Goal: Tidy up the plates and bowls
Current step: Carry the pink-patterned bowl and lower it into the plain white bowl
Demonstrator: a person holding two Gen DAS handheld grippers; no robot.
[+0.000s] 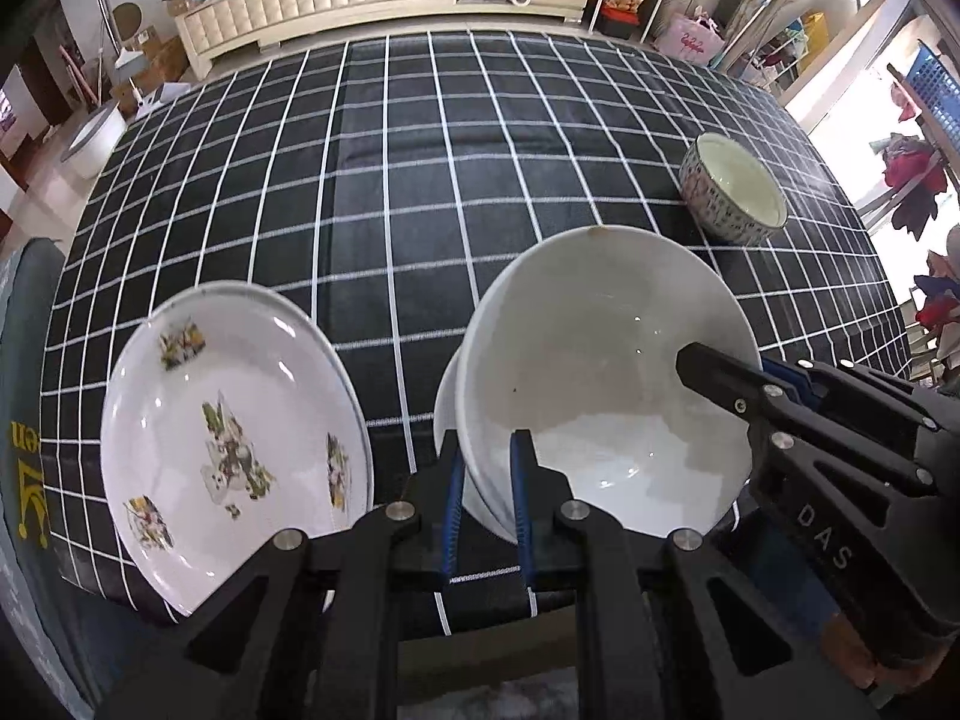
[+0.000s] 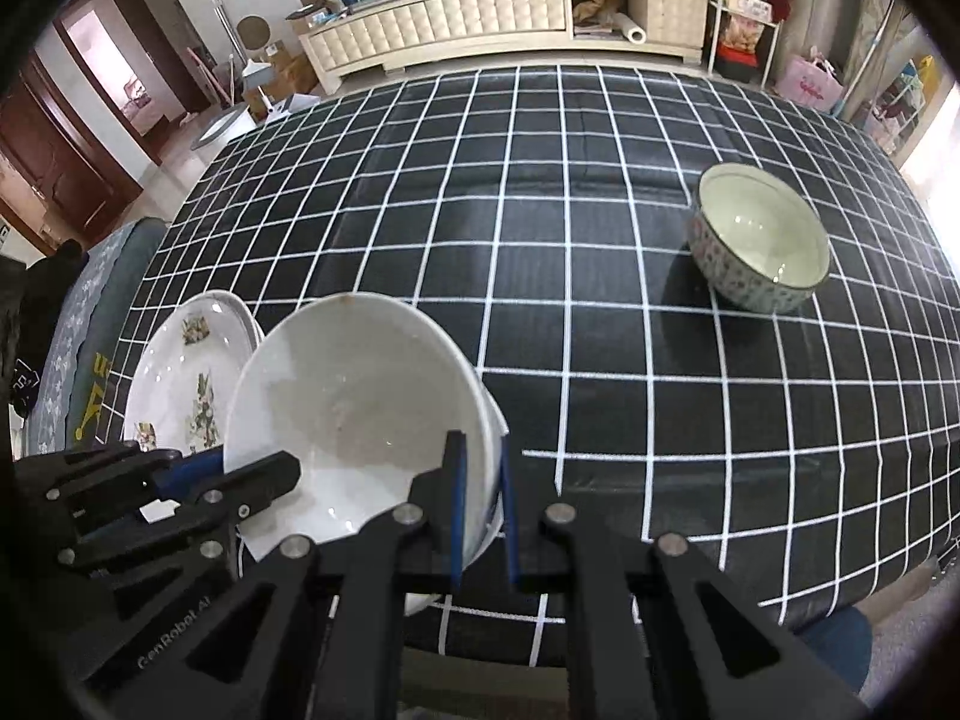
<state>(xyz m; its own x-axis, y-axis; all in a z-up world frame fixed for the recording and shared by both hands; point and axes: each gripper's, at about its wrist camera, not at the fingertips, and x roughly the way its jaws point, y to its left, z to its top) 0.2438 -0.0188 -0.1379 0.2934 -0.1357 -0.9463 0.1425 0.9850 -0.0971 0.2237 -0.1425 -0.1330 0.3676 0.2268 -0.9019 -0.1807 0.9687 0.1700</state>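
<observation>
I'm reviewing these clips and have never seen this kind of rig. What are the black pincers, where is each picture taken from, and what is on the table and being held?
There is no robot here: a person holds a two-finger gripper in each hand, and each carries a wide-angle camera looking along its fingers. One picture comes from the left gripper, the other from the right gripper; each also shows the other gripper at the side.

Both grippers are shut on the rim of the same white bowl, on opposite sides, holding it tilted.

On the checked tablecloth lie a flowered plate, which seems to sit on another plate, and, farther off, a patterned bowl standing upright and empty.
</observation>
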